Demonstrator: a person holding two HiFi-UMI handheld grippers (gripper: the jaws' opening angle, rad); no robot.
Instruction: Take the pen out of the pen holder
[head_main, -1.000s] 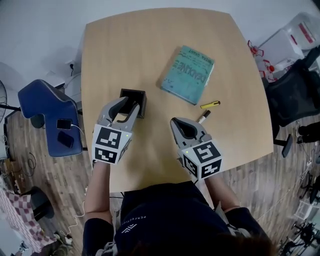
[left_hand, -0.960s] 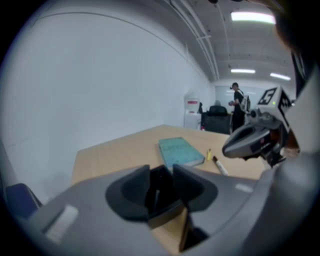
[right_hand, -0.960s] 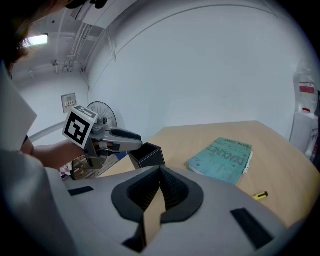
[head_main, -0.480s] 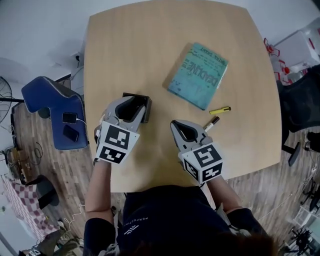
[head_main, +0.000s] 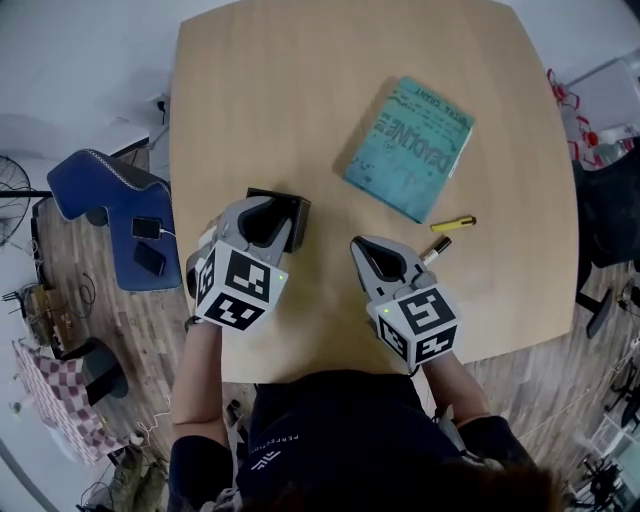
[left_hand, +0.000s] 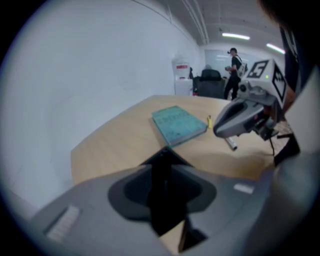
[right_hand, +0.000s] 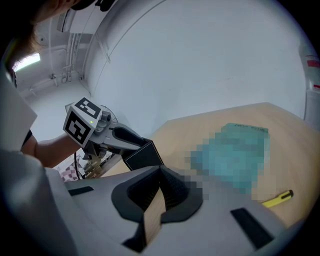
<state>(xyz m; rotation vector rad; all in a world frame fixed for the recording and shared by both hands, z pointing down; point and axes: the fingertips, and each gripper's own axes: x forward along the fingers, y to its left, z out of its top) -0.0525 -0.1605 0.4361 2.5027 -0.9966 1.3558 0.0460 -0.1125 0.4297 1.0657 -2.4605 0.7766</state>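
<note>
1. Left hand-held gripper (head_main: 270, 212) sits over the black pen holder (head_main: 296, 215) near the worktop's (head_main: 300, 100) left side and points steeply down.
2. Its jaws are wide and closing, one on each side of the holder. The left gripper view shows the dark holder filling the gap between them; a firm press on its walls is not clear.
3. Right hand-held gripper (head_main: 362, 246) is lower centre of the worktop, well apart from the holder. Its jaws meet at the tips, with only a thin sliver of wood showing between them, and nothing is held.
4. Pen (head_main: 437, 248), light body with a dark end, lies flat on the worktop outside the holder. It is just beside the right gripper on that gripper's right.
5. Yellow marker (head_main: 452, 224) lies flat near the pen, a little further from the person, not touching it.
6. Teal book (head_main: 410, 148) lies flat and skewed beyond the marker, apart from both pens and from the holder.
7. Blue chair (head_main: 110, 195) stands off the worktop's left edge, with two phones (head_main: 150, 245) on its seat.
8. A person (left_hand: 232, 67) stands far back in the room, seen in the left gripper view.
</note>
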